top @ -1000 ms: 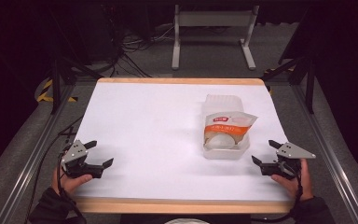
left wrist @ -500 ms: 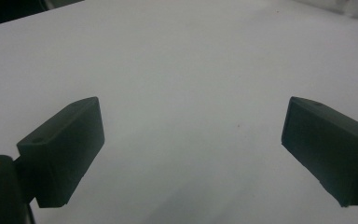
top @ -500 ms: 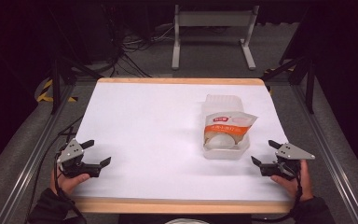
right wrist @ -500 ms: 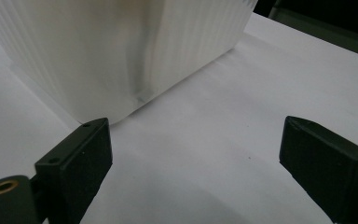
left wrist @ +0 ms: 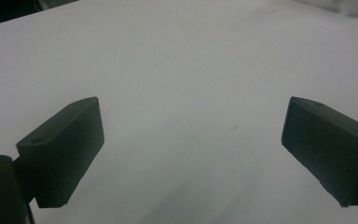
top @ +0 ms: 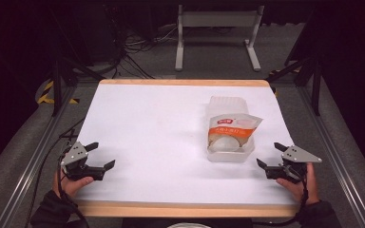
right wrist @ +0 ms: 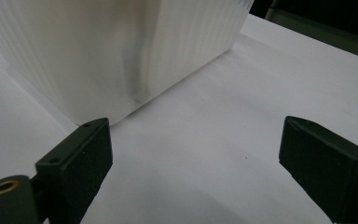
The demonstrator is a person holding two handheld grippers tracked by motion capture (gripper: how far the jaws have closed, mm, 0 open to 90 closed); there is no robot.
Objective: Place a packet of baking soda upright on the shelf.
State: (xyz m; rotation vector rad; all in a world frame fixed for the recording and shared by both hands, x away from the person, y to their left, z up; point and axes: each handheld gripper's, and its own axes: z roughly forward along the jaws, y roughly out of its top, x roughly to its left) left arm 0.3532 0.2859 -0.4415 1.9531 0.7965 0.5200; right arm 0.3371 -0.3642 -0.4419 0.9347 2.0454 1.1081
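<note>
Both grippers, left gripper [top: 102, 156] and right gripper [top: 272, 155], rest spread apart, holding nothing, beside the plastic container [top: 230, 151].

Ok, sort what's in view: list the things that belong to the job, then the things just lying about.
Belongs to the job:
- translucent plastic tub
- snack pouch standing in the tub
- right gripper, open, nearest the tub
- left gripper, open, over bare table

Just lying about:
- metal stand on the floor beyond the table
- cables on the floor
</note>
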